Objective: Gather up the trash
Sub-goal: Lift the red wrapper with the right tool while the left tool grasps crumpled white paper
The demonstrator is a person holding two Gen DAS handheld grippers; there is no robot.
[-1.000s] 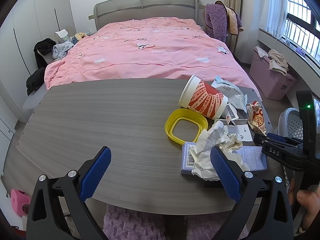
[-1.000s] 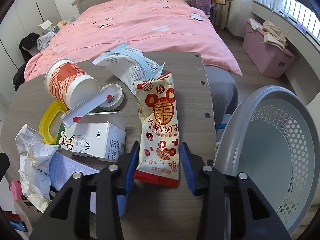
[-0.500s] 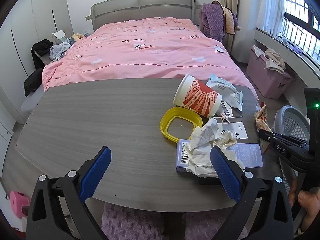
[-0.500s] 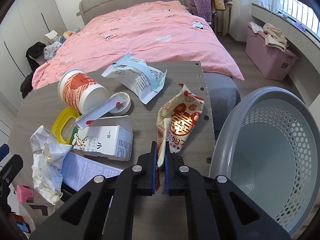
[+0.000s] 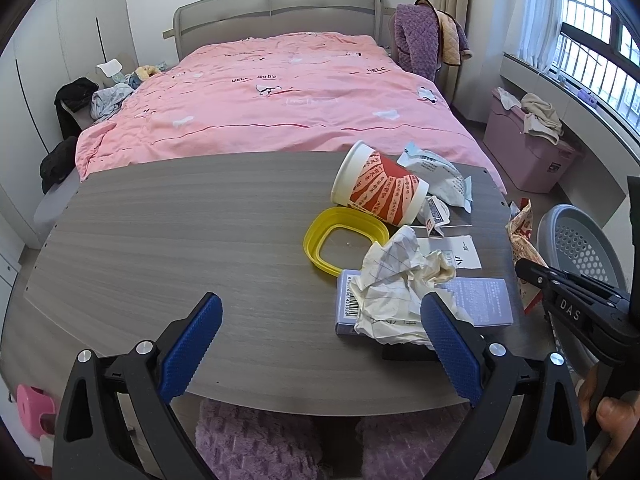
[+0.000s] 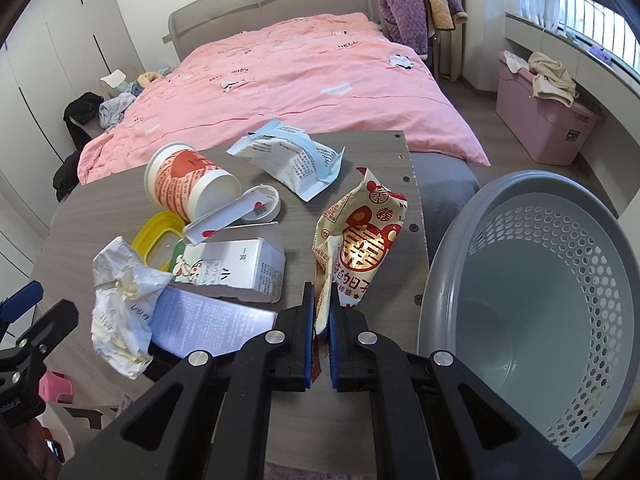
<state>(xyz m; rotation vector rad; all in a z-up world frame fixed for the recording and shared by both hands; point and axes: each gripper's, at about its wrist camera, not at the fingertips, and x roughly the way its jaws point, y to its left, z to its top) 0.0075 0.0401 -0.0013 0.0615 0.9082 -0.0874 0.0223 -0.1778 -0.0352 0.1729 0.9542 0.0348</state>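
1. The left gripper (image 5: 320,344) hovers low over the near edge of a grey wood-grain table (image 5: 168,240), its blue-padded jaws spread wide with nothing between them.
2. Further right on the table lies a cluster of trash: a yellow lid ring (image 5: 345,240), a red-and-white paper cup (image 5: 380,194) on its side, and crumpled paper (image 5: 396,288) resting on a flat purple box (image 5: 478,300).
3. Beside these sit an opened milk carton (image 6: 236,268) and a white-and-blue packet (image 6: 292,158) towards the far edge.
4. The right gripper (image 6: 320,336) has its jaws pinched tight on the lower end of a red-and-cream snack wrapper (image 6: 360,240), which stands up crumpled above the table's right edge.
5. A grey perforated basket (image 6: 540,280) stands just beside the table on the right, next to the held wrapper.
6. Behind everything is a bed with a pink cover (image 5: 280,92).
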